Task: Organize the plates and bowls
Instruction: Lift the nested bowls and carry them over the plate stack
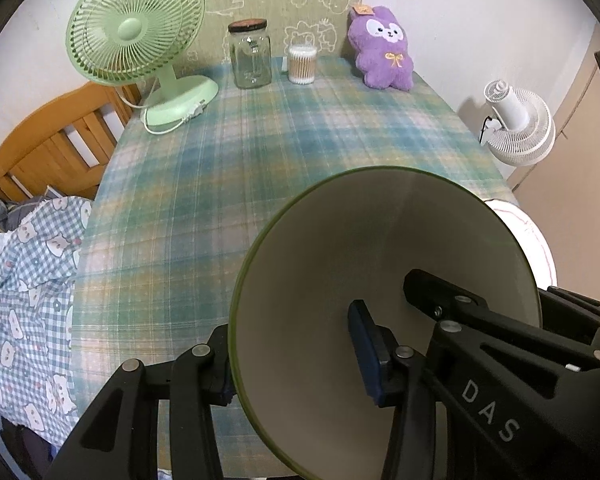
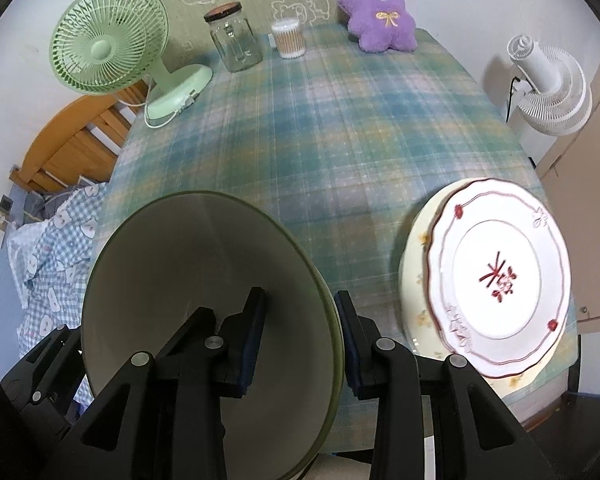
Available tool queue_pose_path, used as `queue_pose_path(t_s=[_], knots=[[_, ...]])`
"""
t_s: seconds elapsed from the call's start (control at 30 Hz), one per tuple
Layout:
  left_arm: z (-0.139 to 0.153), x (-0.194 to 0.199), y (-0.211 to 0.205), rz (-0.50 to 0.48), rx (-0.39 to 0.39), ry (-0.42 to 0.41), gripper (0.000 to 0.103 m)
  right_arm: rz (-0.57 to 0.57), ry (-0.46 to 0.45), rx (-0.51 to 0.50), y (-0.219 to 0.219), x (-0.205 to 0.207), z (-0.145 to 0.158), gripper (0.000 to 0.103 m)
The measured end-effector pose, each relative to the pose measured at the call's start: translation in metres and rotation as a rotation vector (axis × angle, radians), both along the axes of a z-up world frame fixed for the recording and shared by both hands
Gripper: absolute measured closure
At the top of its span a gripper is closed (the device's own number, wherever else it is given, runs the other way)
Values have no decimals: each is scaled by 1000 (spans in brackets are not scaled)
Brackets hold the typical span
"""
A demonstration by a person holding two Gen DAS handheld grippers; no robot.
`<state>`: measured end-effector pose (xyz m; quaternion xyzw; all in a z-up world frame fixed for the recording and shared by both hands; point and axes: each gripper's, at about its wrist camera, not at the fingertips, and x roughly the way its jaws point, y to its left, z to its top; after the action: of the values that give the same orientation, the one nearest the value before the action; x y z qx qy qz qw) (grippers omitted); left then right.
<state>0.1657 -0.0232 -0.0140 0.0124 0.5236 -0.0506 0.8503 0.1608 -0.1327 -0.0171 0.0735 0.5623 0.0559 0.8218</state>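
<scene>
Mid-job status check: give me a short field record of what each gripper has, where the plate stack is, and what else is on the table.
held item: green-rimmed bowl, tilted, lifted above the tablecloth
left gripper: fingers straddle the bowl's left rim, one inside, one outside
right gripper: fingers straddle the bowl's right rim
plate stack: white plate with red pattern on top of a cream floral plate, at the table's right edge
back of table: green desk fan, glass jar, cotton swab tub, purple plush toy
surface: plaid tablecloth
</scene>
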Motion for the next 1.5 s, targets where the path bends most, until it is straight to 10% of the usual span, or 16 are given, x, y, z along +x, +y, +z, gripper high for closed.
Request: queue_pose_path(t_s=[0.73,1.5], knots=[[32,4,-105,49,-7,-30,57,37,-45,-3,-104,9,39,65],[-14,25,-202,46,-15,78,57,22,49,-11,-205,31,-7,65]])
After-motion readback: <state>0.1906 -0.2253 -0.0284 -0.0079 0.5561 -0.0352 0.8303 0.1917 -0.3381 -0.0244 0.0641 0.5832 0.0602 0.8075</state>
